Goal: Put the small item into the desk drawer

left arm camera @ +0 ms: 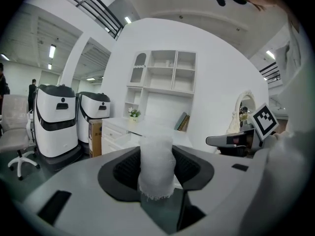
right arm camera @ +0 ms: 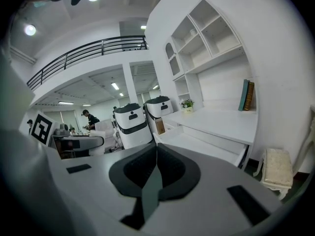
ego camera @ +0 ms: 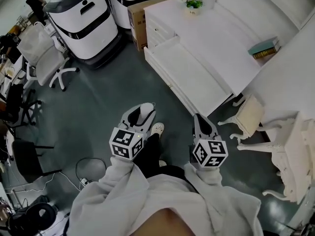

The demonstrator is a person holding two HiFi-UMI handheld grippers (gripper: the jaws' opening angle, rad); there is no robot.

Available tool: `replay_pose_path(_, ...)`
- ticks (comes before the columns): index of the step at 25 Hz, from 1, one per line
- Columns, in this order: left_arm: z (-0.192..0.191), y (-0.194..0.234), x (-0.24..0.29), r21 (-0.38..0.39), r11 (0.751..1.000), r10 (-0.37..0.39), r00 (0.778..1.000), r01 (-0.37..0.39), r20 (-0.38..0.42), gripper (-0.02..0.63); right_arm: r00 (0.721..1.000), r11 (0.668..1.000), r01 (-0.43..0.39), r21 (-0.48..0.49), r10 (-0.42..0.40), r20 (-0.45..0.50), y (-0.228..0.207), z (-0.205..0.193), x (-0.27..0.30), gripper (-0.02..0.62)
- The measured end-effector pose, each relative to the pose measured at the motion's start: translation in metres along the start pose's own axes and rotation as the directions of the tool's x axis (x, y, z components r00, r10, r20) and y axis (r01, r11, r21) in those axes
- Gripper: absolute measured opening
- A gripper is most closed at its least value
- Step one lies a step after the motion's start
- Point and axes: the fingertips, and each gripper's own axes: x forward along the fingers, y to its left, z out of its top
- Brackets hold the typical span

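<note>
The small item (left arm camera: pixel 156 167) is a white, slightly see-through roll with a frayed lower edge, standing upright between the jaws of my left gripper (left arm camera: pixel 156 154), which is shut on it. In the head view the left gripper (ego camera: pixel 142 113) and the item (ego camera: pixel 146 110) hover over the dark floor, short of the desk. The white desk (ego camera: pixel 216 38) stands ahead to the right with its long drawer (ego camera: pixel 189 77) pulled open and bare inside. My right gripper (ego camera: pixel 201 119) hangs near the drawer's near end, jaws closed with nothing in them (right arm camera: pixel 156 151). The open drawer (right arm camera: pixel 206 142) shows ahead in the right gripper view.
On the desk stand a small potted plant (ego camera: pixel 193 4) and some books (ego camera: pixel 264 48). A cream stool (ego camera: pixel 250 114) sits right of the drawer. A cardboard box (ego camera: pixel 139 21), two white machines (ego camera: pixel 81 18) and office chairs (ego camera: pixel 47 58) stand to the left.
</note>
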Motion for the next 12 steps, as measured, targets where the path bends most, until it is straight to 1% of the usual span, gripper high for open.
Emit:
replay_pose_path(5, 0.012, 0.015, 0.031, -0.006, 1.0, -0.029, 0.999, 0.029, -0.023, 0.195, 1.0, 1.0, 0.001, 0.008, -0.001, -0.01, -0.006, 0.015, 0.031, 0.032)
replay_pose_path(12, 0.032, 0.039, 0.065, 0.005, 0.999, -0.054, 0.998, 0.054, -0.036, 0.195, 0.999, 0.999, 0.044, 0.03, -0.044, -0.005, -0.019, 0.034, 0.063, 0.032)
